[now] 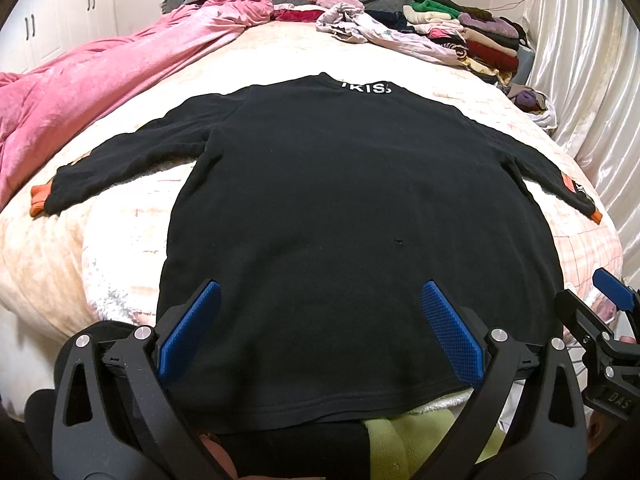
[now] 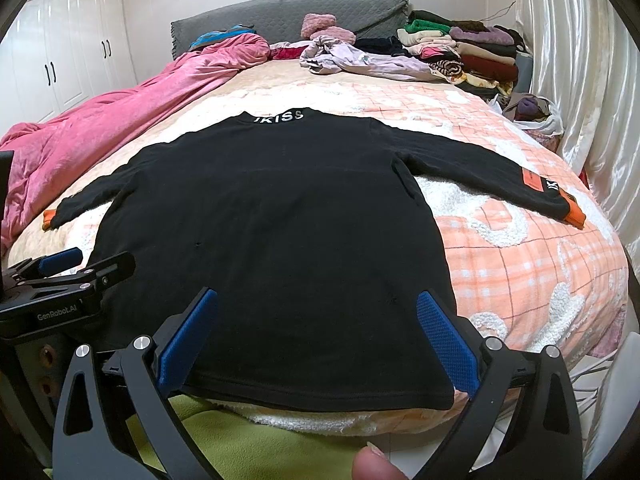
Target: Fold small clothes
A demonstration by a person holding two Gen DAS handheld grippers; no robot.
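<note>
A black long-sleeved shirt with orange cuffs and white collar lettering lies flat on the bed, back up, sleeves spread, hem nearest me. It also shows in the right wrist view. My left gripper is open, its blue pads above the hem region, holding nothing. My right gripper is open above the hem, empty. The right gripper shows at the right edge of the left wrist view; the left gripper shows at the left edge of the right wrist view.
A pink duvet lies along the bed's left side. Loose pale clothes and a stack of folded clothes sit near the grey headboard. White curtains hang on the right. A green cloth lies below the hem.
</note>
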